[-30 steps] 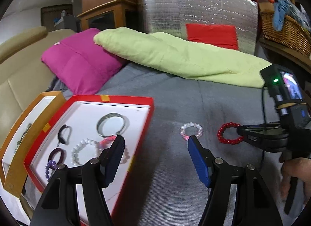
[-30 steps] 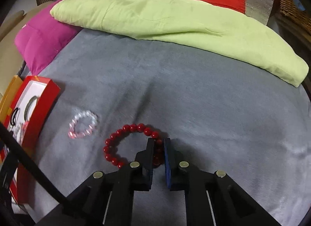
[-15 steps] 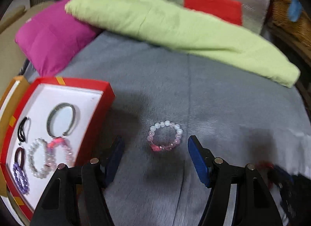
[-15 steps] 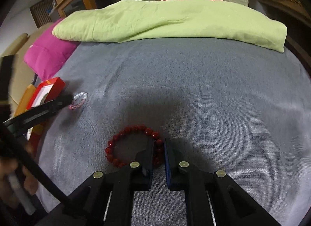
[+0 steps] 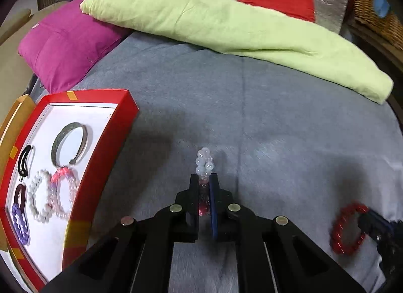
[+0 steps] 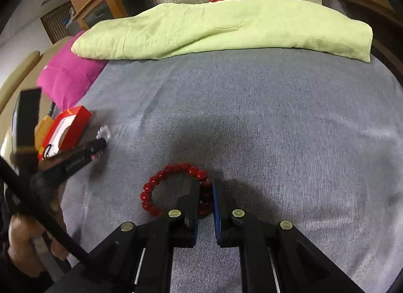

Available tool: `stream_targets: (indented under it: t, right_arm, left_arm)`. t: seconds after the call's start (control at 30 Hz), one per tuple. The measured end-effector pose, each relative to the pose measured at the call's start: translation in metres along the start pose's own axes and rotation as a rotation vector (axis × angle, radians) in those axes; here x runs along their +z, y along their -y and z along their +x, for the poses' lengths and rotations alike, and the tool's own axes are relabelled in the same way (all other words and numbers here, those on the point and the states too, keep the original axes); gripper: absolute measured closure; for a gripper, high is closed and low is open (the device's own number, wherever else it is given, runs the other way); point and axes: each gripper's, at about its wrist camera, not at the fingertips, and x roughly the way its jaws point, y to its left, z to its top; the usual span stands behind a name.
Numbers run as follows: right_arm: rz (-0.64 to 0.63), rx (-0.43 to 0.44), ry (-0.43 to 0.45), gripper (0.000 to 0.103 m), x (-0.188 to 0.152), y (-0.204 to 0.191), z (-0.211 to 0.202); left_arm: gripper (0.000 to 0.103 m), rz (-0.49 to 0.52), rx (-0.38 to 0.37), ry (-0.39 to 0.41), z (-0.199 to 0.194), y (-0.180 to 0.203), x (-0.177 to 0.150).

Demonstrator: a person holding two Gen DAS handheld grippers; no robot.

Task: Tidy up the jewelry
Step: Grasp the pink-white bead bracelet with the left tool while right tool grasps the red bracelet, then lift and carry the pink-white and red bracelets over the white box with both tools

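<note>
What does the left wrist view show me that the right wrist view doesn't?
Only the left wrist view shows inside the red tray: a metal bangle, black hair ties, and white, pink and purple bead bracelets.

Only the right wrist view shows the hand holding the left tongs.

Both show the left tongs shut on the pale bead bracelet, the jaws having just closed, the right tongs shut on the red bead bracelet, the grey blanket and the green quilt.

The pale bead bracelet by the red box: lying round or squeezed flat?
Squeezed flat: the left gripper, its jaws just closed, pinches the bracelet into a narrow loop.
</note>
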Motion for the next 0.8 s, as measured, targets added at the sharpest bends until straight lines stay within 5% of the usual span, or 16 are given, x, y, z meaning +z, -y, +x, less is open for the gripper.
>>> stream_targets:
  t: [0.43,0.8]
  right_arm:
    - [0.114,0.096,0.104,0.093,-0.011,0.016,-0.051]
    - [0.173,0.148,0.176,0.093,-0.017,0.031,-0.083]
  left_arm:
    - [0.096,-0.017,-0.201,0.034,-0.056,0.008,-0.020]
    - [0.096,0.017,-0.166,0.050,-0.074,0.018,-0.031]
